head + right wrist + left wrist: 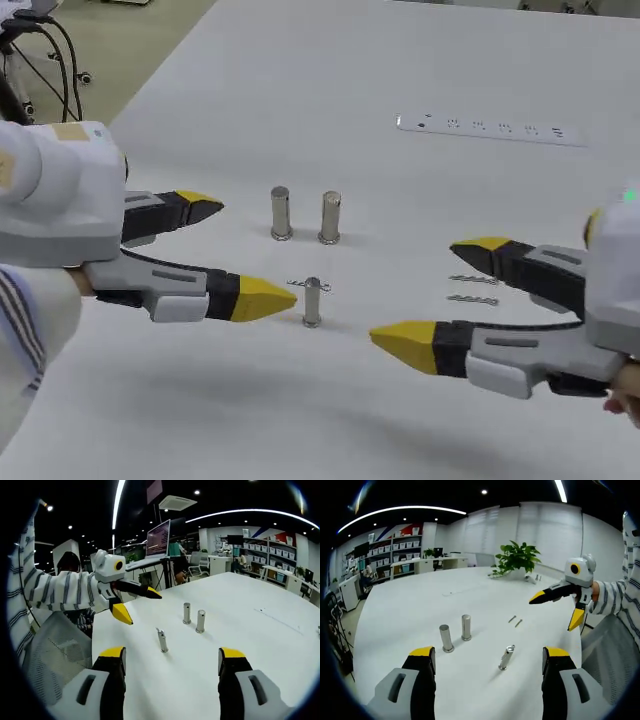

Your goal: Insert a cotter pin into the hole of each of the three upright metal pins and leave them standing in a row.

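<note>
Three upright metal pins stand on the white table (300, 90). Two plain pins (281, 213) (330, 217) stand side by side at the back. A third pin (313, 301), nearer me, has a cotter pin (308, 286) through its top. Two loose cotter pins (474, 279) (473, 299) lie to the right. My left gripper (240, 252) is open just left of the front pin, holding nothing. My right gripper (440, 292) is open near the loose cotter pins, also holding nothing. In the left gripper view the front pin (506, 657) stands between the jaws' line; in the right gripper view it is (162, 640).
A white power strip (490, 129) lies at the far right of the table. Cables and a chair base (40, 60) sit on the floor beyond the left table edge. Shelves, desks and a plant (517, 557) fill the room behind.
</note>
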### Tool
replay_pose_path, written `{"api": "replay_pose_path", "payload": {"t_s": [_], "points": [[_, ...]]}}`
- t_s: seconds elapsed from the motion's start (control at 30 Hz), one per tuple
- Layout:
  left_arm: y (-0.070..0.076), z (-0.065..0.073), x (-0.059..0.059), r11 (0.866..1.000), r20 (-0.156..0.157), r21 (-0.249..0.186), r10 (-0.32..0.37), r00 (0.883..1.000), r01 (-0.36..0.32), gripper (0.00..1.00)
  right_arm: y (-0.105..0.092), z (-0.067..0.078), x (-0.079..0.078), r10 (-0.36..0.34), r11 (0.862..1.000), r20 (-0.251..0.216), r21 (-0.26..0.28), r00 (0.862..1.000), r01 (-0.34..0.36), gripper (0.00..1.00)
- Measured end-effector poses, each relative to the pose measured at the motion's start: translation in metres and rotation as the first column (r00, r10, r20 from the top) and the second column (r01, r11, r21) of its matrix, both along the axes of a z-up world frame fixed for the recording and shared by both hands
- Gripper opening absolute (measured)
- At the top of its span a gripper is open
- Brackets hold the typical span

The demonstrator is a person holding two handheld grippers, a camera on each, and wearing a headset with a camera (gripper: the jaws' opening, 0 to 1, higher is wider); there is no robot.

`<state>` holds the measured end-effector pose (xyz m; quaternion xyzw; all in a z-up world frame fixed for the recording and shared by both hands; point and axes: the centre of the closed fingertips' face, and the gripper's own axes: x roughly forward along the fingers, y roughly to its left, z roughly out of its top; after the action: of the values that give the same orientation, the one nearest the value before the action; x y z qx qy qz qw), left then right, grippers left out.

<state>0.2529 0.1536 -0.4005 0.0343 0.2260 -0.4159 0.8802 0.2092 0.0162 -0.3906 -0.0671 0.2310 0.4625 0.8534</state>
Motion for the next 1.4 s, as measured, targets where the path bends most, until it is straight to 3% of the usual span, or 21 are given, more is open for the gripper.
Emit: {"api": "replay_pose_path", "payload": {"t_s": [0.1,0.17,0.5,0.67,0.73,0.9,1.0,1.1,1.13,1.2,1.4], "points": [[0.001,0.000,0.005,1.000,0.005,0.010,0.000,1.000,0.000,0.87,-0.015,-0.001,-0.008,-0.035,0.999,-0.032,0.002,0.999,0.035,0.79],[0.006,0.000,0.012,0.999,0.045,0.054,0.008,0.999,-0.011,0.82,-0.023,-0.002,-0.013,-0.071,0.997,-0.047,0.009,0.996,0.071,0.81],[0.006,-0.006,0.038,0.995,0.048,0.099,0.009,0.999,-0.014,0.76,-0.037,-0.017,-0.039,-0.125,0.991,-0.104,-0.054,0.987,0.120,0.95],[0.006,-0.013,0.055,0.990,0.054,0.140,0.011,0.998,-0.018,0.73,-0.039,-0.014,-0.046,-0.122,0.991,-0.113,-0.059,0.986,0.116,0.96],[0.012,-0.021,0.065,0.983,0.043,0.179,0.039,0.998,-0.047,0.68,-0.041,-0.013,-0.047,-0.126,0.991,-0.113,-0.064,0.986,0.119,0.96],[0.006,-0.030,0.079,0.985,0.030,0.163,0.045,0.999,-0.050,0.62,-0.047,-0.013,-0.048,-0.152,0.987,-0.128,-0.065,0.980,0.144,0.95],[0.003,-0.036,0.086,0.989,0.005,0.134,0.062,0.998,-0.063,0.49,-0.049,-0.015,-0.053,-0.153,0.988,-0.149,-0.056,0.977,0.146,0.95],[0.006,-0.046,0.094,0.984,-0.015,0.152,0.092,0.996,-0.089,0.41,-0.051,-0.017,-0.057,-0.152,0.988,-0.161,-0.063,0.975,0.144,0.94],[0.005,-0.049,0.098,0.985,-0.020,0.142,0.100,0.995,-0.096,0.40,-0.052,-0.018,-0.057,-0.154,0.987,-0.164,-0.063,0.974,0.146,0.93],[0.003,-0.055,0.102,0.988,-0.060,0.098,0.128,0.990,-0.121,0.35,-0.052,-0.021,-0.059,-0.151,0.988,-0.178,-0.062,0.972,0.143,0.92],[-0.003,-0.063,0.111,0.988,-0.055,0.099,0.128,0.990,-0.122,0.28,-0.050,-0.025,-0.065,-0.134,0.990,-0.197,-0.074,0.971,0.122,0.91]]}}
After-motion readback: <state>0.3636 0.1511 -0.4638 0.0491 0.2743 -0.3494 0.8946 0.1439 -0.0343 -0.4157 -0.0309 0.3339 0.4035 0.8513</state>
